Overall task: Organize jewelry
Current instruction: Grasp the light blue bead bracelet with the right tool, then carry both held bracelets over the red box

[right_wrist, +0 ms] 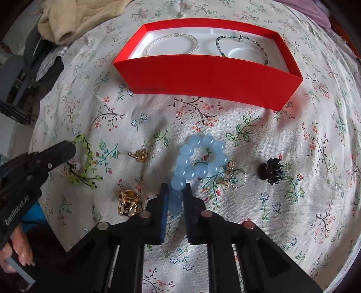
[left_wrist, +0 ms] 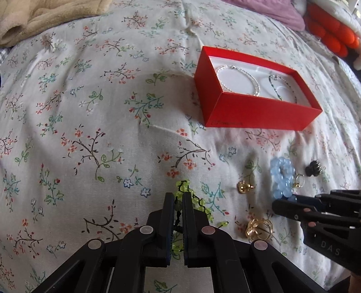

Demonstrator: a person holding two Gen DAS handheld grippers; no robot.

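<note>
A red open box (left_wrist: 259,112) (right_wrist: 209,74) lies on the floral bedspread and holds a silver bracelet (left_wrist: 239,77) (right_wrist: 171,42) and a dark green beaded necklace (left_wrist: 282,86) (right_wrist: 243,42). My left gripper (left_wrist: 179,196) is shut on a green beaded bracelet (left_wrist: 198,202), which also shows in the right wrist view (right_wrist: 86,160). My right gripper (right_wrist: 177,190) is shut on a blue beaded bracelet (right_wrist: 200,160) (left_wrist: 282,178); it shows at the right of the left wrist view (left_wrist: 279,204).
On the bedspread near the grippers lie gold earrings (right_wrist: 128,202) (left_wrist: 258,228), a small gold piece (right_wrist: 140,155) (left_wrist: 244,187), thin hoop rings (right_wrist: 234,178) and a black hair claw (right_wrist: 271,170) (left_wrist: 313,168). A beige blanket (left_wrist: 45,15) and orange cushion (left_wrist: 329,31) lie behind.
</note>
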